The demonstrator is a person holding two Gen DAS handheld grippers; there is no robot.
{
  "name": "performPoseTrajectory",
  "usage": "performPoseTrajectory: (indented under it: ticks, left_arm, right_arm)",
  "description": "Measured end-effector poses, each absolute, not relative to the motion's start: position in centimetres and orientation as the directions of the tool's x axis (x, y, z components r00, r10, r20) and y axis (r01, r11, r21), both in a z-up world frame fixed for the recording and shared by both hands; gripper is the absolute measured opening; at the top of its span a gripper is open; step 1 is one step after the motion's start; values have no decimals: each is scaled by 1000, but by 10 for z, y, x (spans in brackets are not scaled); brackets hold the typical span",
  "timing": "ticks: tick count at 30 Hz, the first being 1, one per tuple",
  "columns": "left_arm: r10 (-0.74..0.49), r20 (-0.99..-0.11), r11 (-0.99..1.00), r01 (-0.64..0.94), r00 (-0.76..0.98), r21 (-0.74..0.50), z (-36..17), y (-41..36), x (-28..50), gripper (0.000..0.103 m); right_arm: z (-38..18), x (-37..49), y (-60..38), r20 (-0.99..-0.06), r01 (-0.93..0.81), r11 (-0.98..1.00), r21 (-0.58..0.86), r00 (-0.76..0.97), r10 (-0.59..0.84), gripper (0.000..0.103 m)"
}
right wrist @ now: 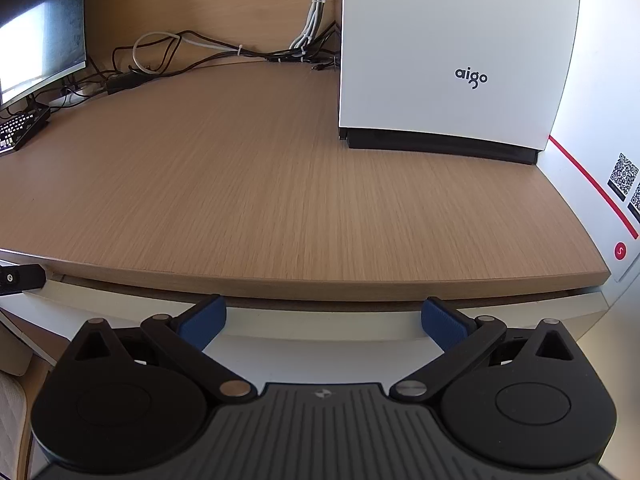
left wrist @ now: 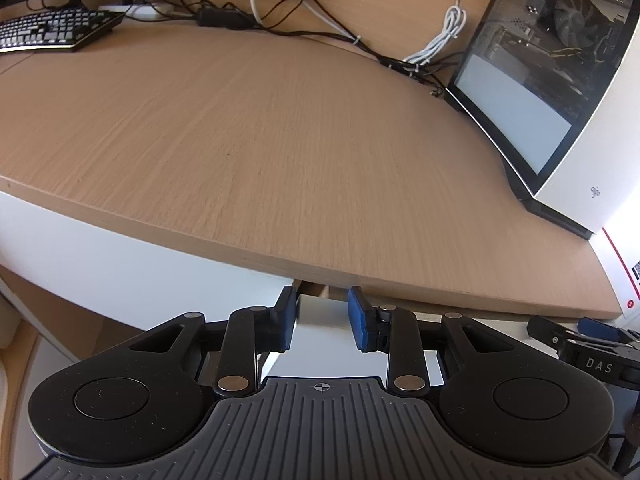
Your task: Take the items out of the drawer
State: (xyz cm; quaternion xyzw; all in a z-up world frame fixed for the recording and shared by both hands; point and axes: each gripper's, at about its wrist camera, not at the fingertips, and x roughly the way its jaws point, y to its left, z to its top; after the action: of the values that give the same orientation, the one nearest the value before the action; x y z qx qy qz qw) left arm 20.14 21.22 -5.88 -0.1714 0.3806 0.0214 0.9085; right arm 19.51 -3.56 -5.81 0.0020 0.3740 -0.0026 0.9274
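Left wrist: left gripper [left wrist: 322, 317] clenched on white drawer front [left wrist: 320, 312] under desk [left wrist: 280, 152] front edge; right gripper [right wrist: 323, 323] released, wide, nr same drawer.

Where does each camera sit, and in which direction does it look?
Left wrist view: on the left gripper, looking forward and down across the desk; its jaws flank a white drawer front; the right gripper shows at right.
Right wrist view: on the right gripper, facing the same desk and the white computer case; its jaws stand wide open.
Shared: desk, computer case, cables, keyboard.
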Motion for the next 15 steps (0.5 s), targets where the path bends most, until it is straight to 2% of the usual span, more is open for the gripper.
performPoseTrajectory:
  ticks: [15]
  left_arm:
    - [-85,-700,945,-166,709,-282,-57,206,189,32]
  right_arm:
    - [-56,188,-35,-715,-4,1000,4,699,5,103]
